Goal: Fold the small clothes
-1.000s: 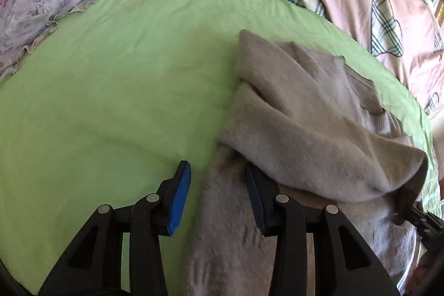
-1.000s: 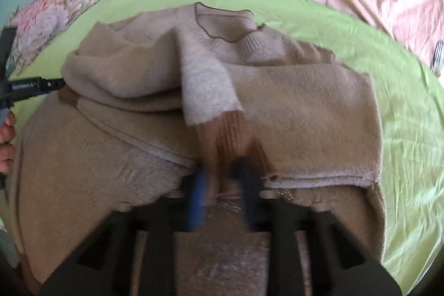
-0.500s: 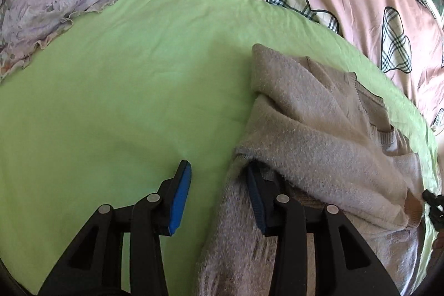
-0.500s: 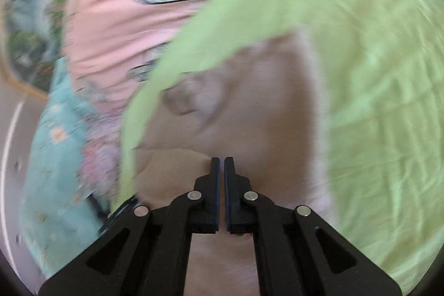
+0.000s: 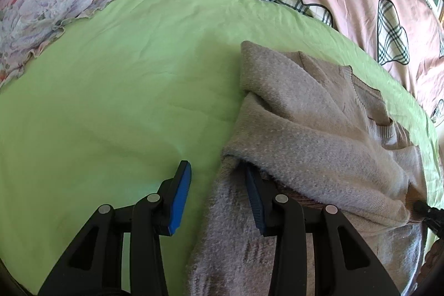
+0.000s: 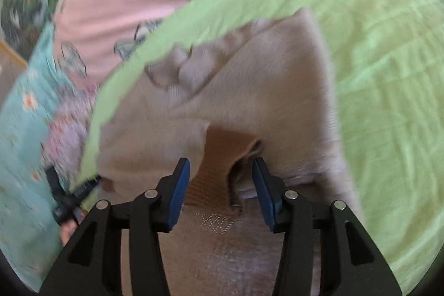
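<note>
right gripper (image 6: 220,186) released, jaws just opening over brown cuff (image 6: 222,154) | left gripper (image 5: 219,196) released astride sweater (image 5: 319,135) edge

The right wrist view is motion-blurred; the sweater (image 5: 319,135) hides the left hand-held gripper's (image 5: 219,196) right fingertip.

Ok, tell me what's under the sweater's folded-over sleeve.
Under the sleeve lies the sweater's body, on the green sheet. One finger of the left gripper reaches beneath the fold, its tip hidden; whatever else the sleeve covers cannot be seen.
</note>
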A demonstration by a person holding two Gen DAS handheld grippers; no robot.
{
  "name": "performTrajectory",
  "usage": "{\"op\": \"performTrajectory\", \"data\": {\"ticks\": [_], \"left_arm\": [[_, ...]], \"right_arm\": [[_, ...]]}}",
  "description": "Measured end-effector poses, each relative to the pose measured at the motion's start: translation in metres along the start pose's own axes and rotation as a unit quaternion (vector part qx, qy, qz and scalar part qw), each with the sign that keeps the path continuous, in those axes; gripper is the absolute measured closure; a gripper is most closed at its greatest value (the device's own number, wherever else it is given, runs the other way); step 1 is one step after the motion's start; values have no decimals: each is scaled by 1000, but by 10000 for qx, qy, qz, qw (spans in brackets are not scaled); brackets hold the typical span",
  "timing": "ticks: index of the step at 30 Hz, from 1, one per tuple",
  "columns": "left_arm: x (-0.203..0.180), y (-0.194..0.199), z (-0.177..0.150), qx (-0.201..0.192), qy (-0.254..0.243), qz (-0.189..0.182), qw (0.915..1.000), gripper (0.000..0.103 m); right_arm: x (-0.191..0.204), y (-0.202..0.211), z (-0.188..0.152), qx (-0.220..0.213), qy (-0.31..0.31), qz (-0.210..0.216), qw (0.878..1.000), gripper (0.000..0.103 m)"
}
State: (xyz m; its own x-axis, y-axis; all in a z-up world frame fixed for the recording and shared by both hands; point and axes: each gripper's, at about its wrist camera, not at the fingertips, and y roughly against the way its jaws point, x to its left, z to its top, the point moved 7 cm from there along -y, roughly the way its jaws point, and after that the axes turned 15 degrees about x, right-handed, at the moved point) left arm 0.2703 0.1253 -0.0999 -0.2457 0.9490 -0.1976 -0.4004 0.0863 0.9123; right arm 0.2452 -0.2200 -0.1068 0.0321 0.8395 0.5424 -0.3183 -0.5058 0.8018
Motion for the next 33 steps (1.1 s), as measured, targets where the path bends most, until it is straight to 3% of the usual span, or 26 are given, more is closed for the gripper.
{"op": "performTrajectory", "data": {"ticks": [1,2,6,8,11,14,17,19,21,23,27,31,33], "left_arm": [[1,1,1,-18,22,44,10000,63],[4,3,1,-53,74,60,9999,63],[15,2,-1,-55,335,-192,9992,62],[13,1,-4,-45,319,-173,9993,62],[9,3,-8,-61,214,-102,9997,62],[11,3,-11,-38,166,-221,9996,63],[9,4,-12,-22,-19,-300,9995,63],[3,2,-12,19,-265,-501,9984,59],[-4,-1,-13,68,-508,-635,9967,53],[-8,-3,-14,5,-645,-685,9956,52],[-3,-3,-16,-101,-544,-982,9936,52],[6,-2,-16,-120,-342,-1412,9893,52],[7,-3,-15,-97,-309,-1446,9890,52]], "right_arm": [[3,-2,1,37,68,-52,10000,98],[9,3,2,-71,180,-84,9998,98],[26,60,6,-901,425,64,9950,98],[13,61,6,-751,350,-173,9964,98],[-12,27,-2,-27,226,-731,9971,98],[-11,13,-8,273,351,-1213,9916,98],[1,31,-6,-57,281,-1727,9845,87],[21,47,0,-437,443,-1875,9803,67],[59,53,14,-703,823,-1628,9807,58],[97,44,29,-638,1207,-1299,9821,57],[194,-11,64,-64,2113,-290,9770,57],[274,-88,99,628,2685,-27,9612,55],[301,-117,112,888,2796,125,9559,53]]}}
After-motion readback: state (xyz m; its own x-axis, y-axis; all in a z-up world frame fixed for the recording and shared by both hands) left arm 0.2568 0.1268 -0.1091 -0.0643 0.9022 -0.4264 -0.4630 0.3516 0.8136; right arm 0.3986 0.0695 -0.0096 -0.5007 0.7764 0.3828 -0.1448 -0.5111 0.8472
